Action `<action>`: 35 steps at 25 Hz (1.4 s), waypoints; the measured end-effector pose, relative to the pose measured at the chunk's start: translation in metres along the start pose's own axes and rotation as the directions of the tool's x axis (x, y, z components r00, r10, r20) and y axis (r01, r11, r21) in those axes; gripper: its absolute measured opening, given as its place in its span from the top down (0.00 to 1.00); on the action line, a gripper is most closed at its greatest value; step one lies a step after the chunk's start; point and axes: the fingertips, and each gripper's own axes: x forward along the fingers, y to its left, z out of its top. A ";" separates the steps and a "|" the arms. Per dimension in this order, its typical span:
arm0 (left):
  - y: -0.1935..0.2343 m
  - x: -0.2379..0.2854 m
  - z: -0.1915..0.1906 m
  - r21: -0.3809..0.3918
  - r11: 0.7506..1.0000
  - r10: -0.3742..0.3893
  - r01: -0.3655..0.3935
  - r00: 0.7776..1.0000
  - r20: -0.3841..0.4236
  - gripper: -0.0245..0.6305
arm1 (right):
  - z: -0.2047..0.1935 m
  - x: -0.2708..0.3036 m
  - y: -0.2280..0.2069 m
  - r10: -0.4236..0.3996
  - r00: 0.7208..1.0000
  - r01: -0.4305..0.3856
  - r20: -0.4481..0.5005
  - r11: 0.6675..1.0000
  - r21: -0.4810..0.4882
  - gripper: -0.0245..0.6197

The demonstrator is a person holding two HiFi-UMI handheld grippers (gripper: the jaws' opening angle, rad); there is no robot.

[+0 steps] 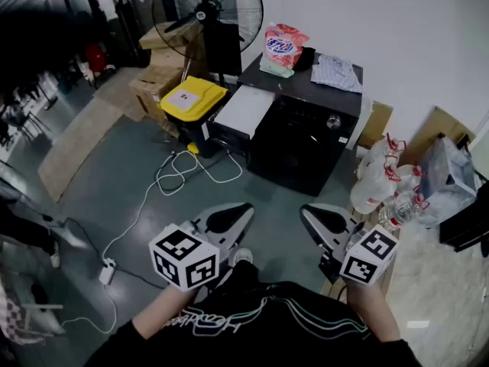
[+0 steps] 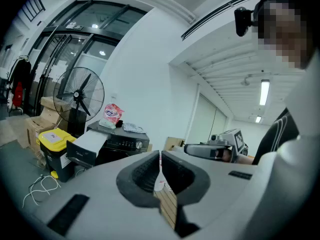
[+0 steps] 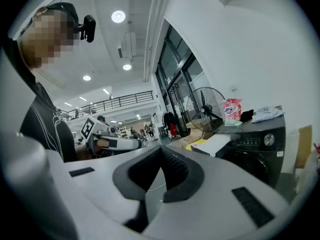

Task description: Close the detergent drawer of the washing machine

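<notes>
- Grey floor (image 1: 130, 174) is lying between me and the far washer (image 1: 306, 144).
- Its drawer (image 1: 244, 109) is sticking out.
- I am holding left gripper (image 1: 229, 219) and right gripper (image 1: 324, 222) pinched together, empty.
- Pushing crooked could jam it.

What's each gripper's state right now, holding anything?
Left gripper: closed, jaws together, nothing between them.
Right gripper: closed, jaws together, nothing between them.
</notes>
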 end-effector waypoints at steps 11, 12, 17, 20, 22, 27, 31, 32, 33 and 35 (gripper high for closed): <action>0.038 0.031 0.005 -0.034 0.999 0.010 -0.011 1.000 -0.019 0.91 | 0.006 0.019 -0.033 -0.009 1.000 0.009 -0.009 1.000 0.009 0.92; 0.044 0.035 0.005 -0.036 0.999 0.011 -0.011 1.000 -0.020 0.91 | 0.006 0.023 -0.037 -0.011 1.000 0.011 -0.009 1.000 0.009 0.92; 0.084 0.059 0.000 -0.070 0.997 0.039 -0.041 0.999 -0.030 0.91 | 0.003 0.045 -0.071 -0.037 0.999 0.038 -0.016 0.999 0.035 0.92; 0.112 0.074 -0.001 -0.083 0.995 0.051 -0.054 0.998 -0.039 0.91 | 0.004 0.062 -0.097 -0.050 0.999 0.051 -0.020 0.998 0.044 0.92; 0.131 0.084 0.000 -0.095 0.994 0.058 -0.062 0.997 -0.050 0.91 | 0.005 0.076 -0.113 -0.052 0.998 0.054 -0.027 0.997 0.061 0.92; 0.183 0.110 0.005 -0.120 0.990 0.068 -0.079 0.994 -0.089 0.91 | 0.007 0.115 -0.150 -0.053 0.998 0.058 -0.043 0.992 0.110 0.92; 0.218 0.131 0.001 -0.126 0.989 0.067 -0.084 0.989 -0.131 0.91 | 0.006 0.140 -0.179 -0.067 0.996 0.074 -0.055 0.987 0.144 0.92; 0.227 0.135 0.000 -0.126 0.988 0.067 -0.085 0.988 -0.142 0.91 | 0.006 0.146 -0.187 -0.073 0.996 0.081 -0.059 0.985 0.152 0.92; 0.236 0.140 -0.001 -0.126 0.988 0.067 -0.086 0.986 -0.152 0.91 | 0.006 0.152 -0.194 -0.079 0.995 0.089 -0.064 0.983 0.159 0.92; 0.255 0.148 -0.005 -0.122 0.989 0.066 -0.087 0.983 -0.173 0.91 | 0.004 0.162 -0.207 -0.092 0.993 0.103 -0.073 0.979 0.175 0.92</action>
